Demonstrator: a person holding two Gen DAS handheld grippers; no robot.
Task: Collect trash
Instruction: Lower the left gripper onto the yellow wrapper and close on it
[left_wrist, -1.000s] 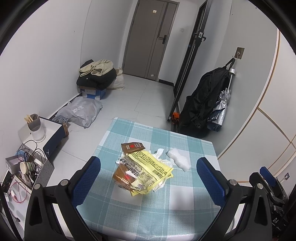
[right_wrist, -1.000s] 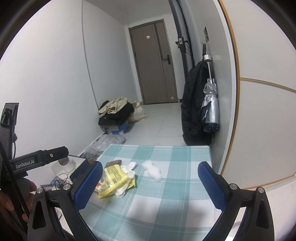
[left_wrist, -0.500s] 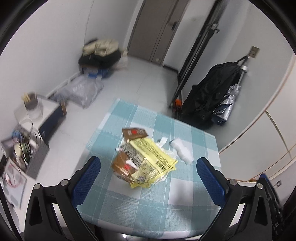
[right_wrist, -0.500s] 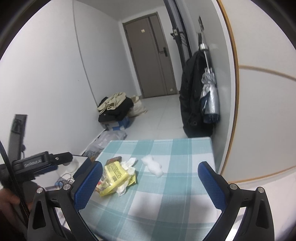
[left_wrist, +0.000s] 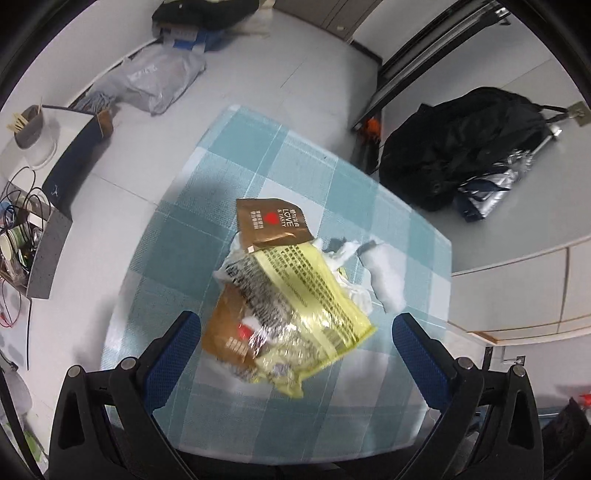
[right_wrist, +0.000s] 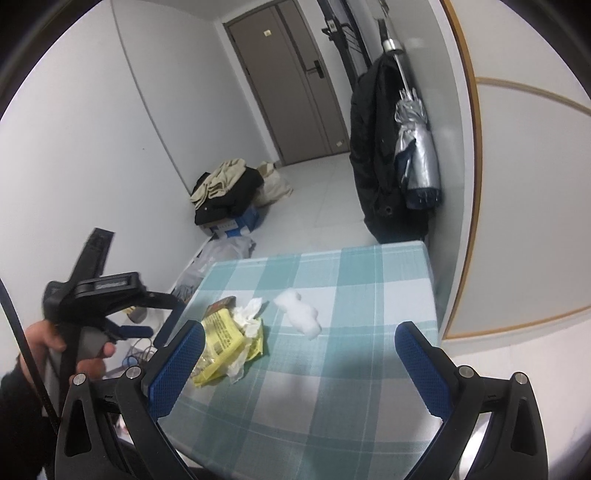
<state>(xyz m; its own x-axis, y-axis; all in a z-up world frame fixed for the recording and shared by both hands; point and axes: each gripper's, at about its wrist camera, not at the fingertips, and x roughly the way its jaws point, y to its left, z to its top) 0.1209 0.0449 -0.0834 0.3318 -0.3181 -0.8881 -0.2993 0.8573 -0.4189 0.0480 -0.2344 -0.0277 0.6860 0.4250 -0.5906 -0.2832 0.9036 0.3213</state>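
Note:
A pile of trash lies on the teal checked table (left_wrist: 258, 177): a yellow wrapper (left_wrist: 314, 306), a brown wrapper (left_wrist: 273, 223), a second brown wrapper (left_wrist: 225, 336), crumpled tissue (left_wrist: 347, 254) and a white wad (left_wrist: 388, 280). My left gripper (left_wrist: 295, 350) is open, hovering just above the pile's near edge. My right gripper (right_wrist: 299, 365) is open and empty over the table's near part, right of the yellow wrapper (right_wrist: 221, 332); the white wad (right_wrist: 299, 308) lies ahead. The left gripper's body shows at the left in the right wrist view (right_wrist: 107, 291).
A black coat and silver umbrella (right_wrist: 399, 147) hang on the right wall past the table. Clothes on a box (right_wrist: 229, 195) and a plastic bag (left_wrist: 151, 79) lie on the floor. A side stand with cups and cables (left_wrist: 26, 206) is left of the table.
My left gripper has tilted down and moved closer to the trash pile, which now fills the space between its fingers. The right gripper has shifted slightly forward.

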